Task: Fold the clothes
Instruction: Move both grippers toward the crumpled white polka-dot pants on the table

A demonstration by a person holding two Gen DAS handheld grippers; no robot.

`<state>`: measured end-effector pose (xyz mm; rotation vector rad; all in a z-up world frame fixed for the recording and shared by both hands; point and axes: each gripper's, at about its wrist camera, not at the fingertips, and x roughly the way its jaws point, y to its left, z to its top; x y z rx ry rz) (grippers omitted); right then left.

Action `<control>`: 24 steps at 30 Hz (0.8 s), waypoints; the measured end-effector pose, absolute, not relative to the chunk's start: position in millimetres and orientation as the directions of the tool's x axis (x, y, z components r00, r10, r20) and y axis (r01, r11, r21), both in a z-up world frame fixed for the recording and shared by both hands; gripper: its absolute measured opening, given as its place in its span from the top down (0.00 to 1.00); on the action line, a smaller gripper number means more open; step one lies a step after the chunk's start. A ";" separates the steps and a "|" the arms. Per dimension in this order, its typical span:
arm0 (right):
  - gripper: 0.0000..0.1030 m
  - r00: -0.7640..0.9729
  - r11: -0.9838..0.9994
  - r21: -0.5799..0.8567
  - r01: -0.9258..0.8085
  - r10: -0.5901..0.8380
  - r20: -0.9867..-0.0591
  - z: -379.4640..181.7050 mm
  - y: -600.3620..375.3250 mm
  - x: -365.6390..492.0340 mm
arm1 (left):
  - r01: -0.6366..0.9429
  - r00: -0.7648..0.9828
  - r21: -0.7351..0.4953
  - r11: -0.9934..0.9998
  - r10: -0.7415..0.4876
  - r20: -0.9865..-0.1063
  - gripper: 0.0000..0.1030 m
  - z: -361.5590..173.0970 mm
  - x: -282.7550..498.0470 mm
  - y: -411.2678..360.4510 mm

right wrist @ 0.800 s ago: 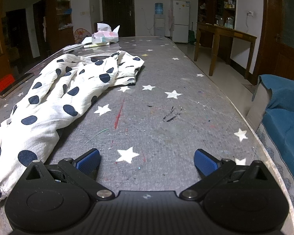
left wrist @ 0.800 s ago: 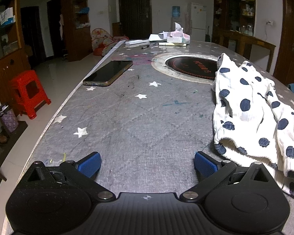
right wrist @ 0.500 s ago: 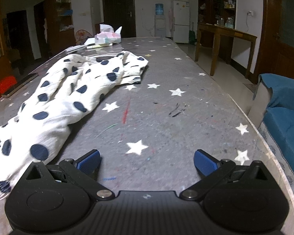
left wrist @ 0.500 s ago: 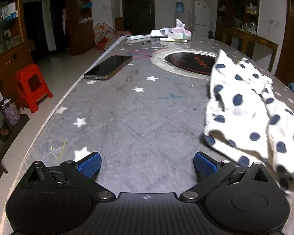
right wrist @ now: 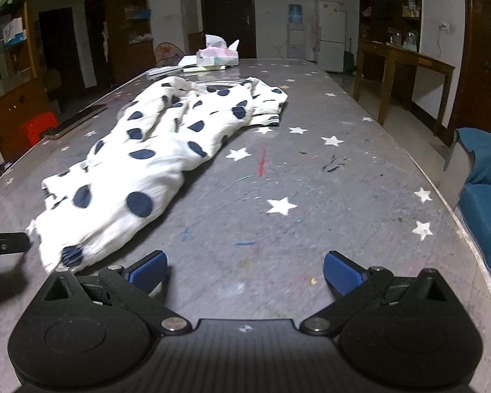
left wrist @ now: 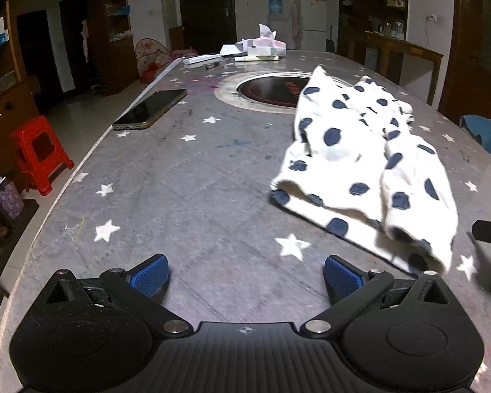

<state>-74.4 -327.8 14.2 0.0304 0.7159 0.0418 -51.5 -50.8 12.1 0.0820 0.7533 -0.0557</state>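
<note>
A crumpled white garment with dark blue dots [left wrist: 366, 160] lies on the grey star-patterned table [left wrist: 186, 196]; the right wrist view shows the same garment [right wrist: 154, 163] stretching from near left to the far middle. My left gripper [left wrist: 245, 275] stands open over bare table, the garment's near hem ahead and to its right. My right gripper [right wrist: 244, 273] is open too, with nothing between its blue pads [right wrist: 147, 270]; the garment's near end lies just ahead of its left finger.
A phone [left wrist: 150, 109] lies near the table's left edge. A round inset burner [left wrist: 271, 90] sits beyond the garment. A tissue box [left wrist: 265, 47], papers and a pen are at the far end. A red stool [left wrist: 37, 150] stands left; a blue sofa [right wrist: 487, 190] right.
Both grippers have drawn back and risen; the garment now sits farther ahead in each view. Each gripper's edge has come into the other's view. Jaws stayed open.
</note>
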 end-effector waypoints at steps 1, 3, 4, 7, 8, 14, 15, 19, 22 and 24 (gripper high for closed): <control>0.00 0.754 0.999 0.040 -0.034 0.052 -0.655 15.8 -325.6 -77.8 | 0.082 0.727 0.054 0.995 -0.023 -0.687 0.00 12.1 -53.2 -52.1; 0.00 0.755 0.998 0.043 -0.048 0.064 -0.653 18.3 -322.0 -83.2 | 0.087 0.723 0.053 0.995 -0.027 -0.690 0.00 12.3 -56.4 -54.5; 0.00 0.755 0.998 0.044 -0.055 0.070 -0.651 19.4 -320.2 -85.6 | 0.088 0.723 0.054 0.995 -0.026 -0.690 0.00 12.6 -57.9 -55.3; 0.00 0.755 0.996 0.046 -0.075 0.087 -0.650 21.1 -314.1 -91.1 | 0.089 0.721 0.060 0.994 -0.023 -0.693 0.00 13.3 -61.8 -57.3; 0.00 0.755 0.996 0.046 -0.082 0.092 -0.650 21.6 -312.2 -92.6 | 0.089 0.720 0.062 0.994 -0.021 -0.694 0.00 13.5 -63.2 -58.1; 0.00 0.755 0.993 0.046 -0.113 0.116 -0.645 23.3 -303.0 -101.4 | 0.100 0.717 0.063 0.993 -0.027 -0.697 0.00 13.8 -71.2 -62.4; 0.00 0.756 0.992 0.048 -0.118 0.121 -0.644 23.9 -302.0 -103.0 | 0.101 0.717 0.065 0.993 -0.027 -0.697 0.00 13.9 -72.5 -63.3; 0.00 0.757 0.990 0.049 -0.129 0.131 -0.640 25.5 -299.2 -107.9 | 0.106 0.718 0.071 0.992 -0.027 -0.695 0.00 15.0 -77.0 -66.8; 0.00 0.757 0.989 0.052 -0.138 0.140 -0.639 25.1 -296.8 -110.8 | 0.111 0.721 0.074 0.991 -0.028 -0.693 0.00 16.1 -79.7 -69.2; 0.00 0.756 0.988 0.052 -0.148 0.147 -0.638 24.9 -294.5 -112.6 | 0.114 0.721 0.076 0.991 -0.030 -0.692 0.00 16.3 -81.2 -70.7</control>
